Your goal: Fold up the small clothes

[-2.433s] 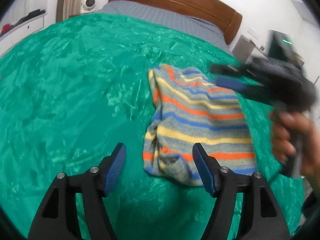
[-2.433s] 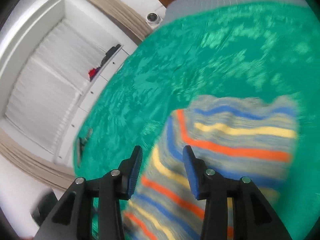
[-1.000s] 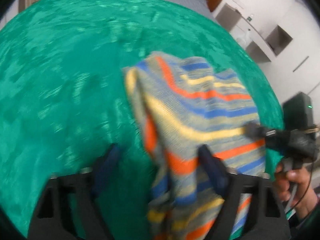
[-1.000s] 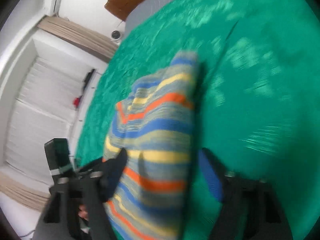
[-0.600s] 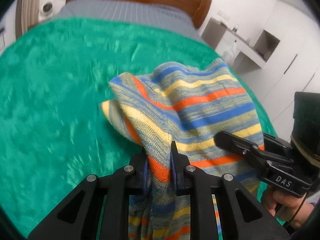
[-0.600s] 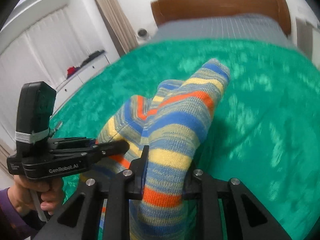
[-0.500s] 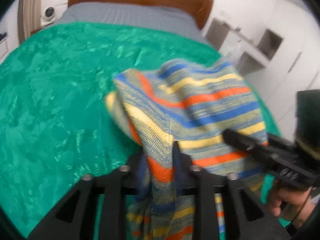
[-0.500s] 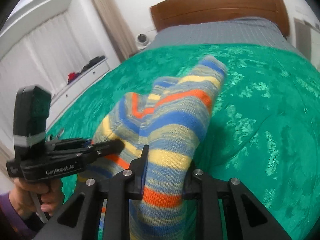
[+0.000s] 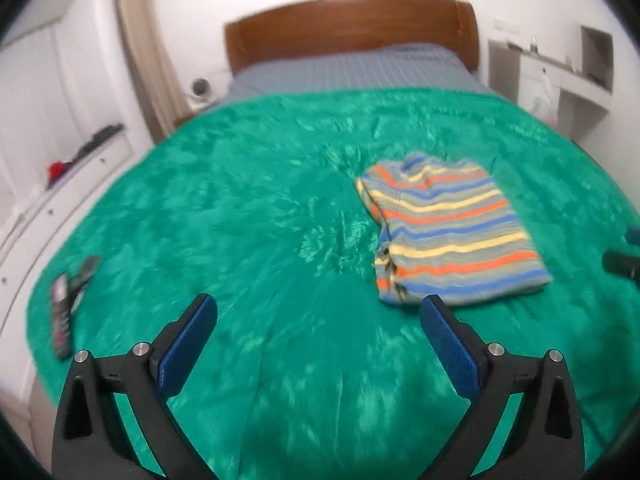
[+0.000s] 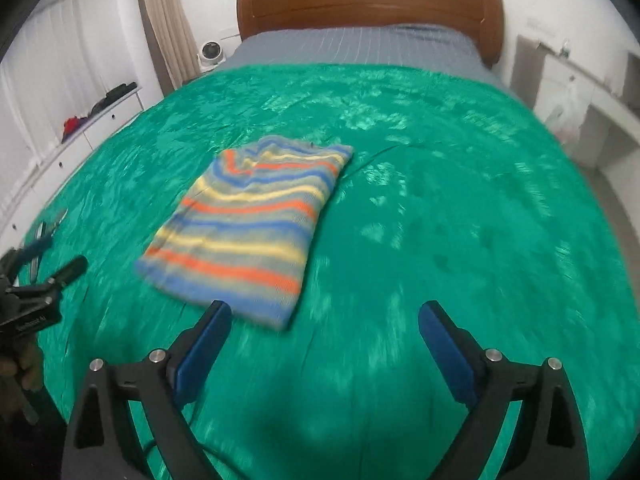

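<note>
A small striped knit garment [image 9: 448,236], grey with orange, yellow and blue bands, lies folded flat on the green blanket [image 9: 248,216]. In the left wrist view it is ahead and to the right of my left gripper [image 9: 316,344], which is open and empty above the blanket. In the right wrist view the garment [image 10: 252,216] lies ahead and to the left of my right gripper [image 10: 324,344], also open and empty. The left gripper shows at the left edge of the right wrist view [image 10: 44,280]. The right gripper's tip shows at the right edge of the left wrist view [image 9: 622,262].
Two remote controls [image 9: 66,300] lie near the blanket's left edge. A wooden headboard [image 9: 348,28] and grey sheet [image 9: 352,68] are at the far end. White drawers [image 9: 60,184] stand left, a shelf unit [image 9: 560,76] right, and a small fan [image 9: 199,89] beside the bed.
Both grippers held the garment lifted half a second ago. Now both have let go, opened wide and pulled back; the garment lies folded on the blanket.
</note>
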Available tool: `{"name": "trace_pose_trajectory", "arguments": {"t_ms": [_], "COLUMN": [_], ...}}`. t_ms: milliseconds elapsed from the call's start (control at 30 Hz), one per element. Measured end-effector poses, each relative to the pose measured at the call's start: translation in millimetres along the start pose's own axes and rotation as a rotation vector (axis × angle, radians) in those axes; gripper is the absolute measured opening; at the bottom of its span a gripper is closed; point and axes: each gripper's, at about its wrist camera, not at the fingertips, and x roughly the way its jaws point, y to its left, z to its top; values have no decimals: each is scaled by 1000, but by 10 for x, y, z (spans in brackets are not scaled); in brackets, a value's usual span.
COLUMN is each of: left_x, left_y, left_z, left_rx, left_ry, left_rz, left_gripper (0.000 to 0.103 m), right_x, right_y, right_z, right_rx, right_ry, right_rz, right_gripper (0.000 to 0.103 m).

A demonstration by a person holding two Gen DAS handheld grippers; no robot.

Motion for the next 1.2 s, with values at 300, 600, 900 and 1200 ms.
{"name": "trace_pose_trajectory", "arguments": {"t_ms": [300, 600, 900, 1200], "left_x": [-807, -1366, -1746, -2128], "left_y": [-109, -252, -282, -214], "left_z": [-142, -343, -378, -369], "left_rx": [-26, 13, -15, -23], "left_ry": [59, 65, 69, 38], "left_rz": [-27, -8, -81, -78], "left_gripper": [103, 103, 103, 103], "right_x": [-1039, -1719, -2090, -2519], "right_y": [272, 483, 558, 641], "right_z": [-475, -737, -900, -971], "right_rx": [34, -7, 3, -15], "right_ry": [-69, -135, -148, -176], "right_rz": [-55, -92, -42, -9], "right_gripper": [99, 100, 101, 101]}}
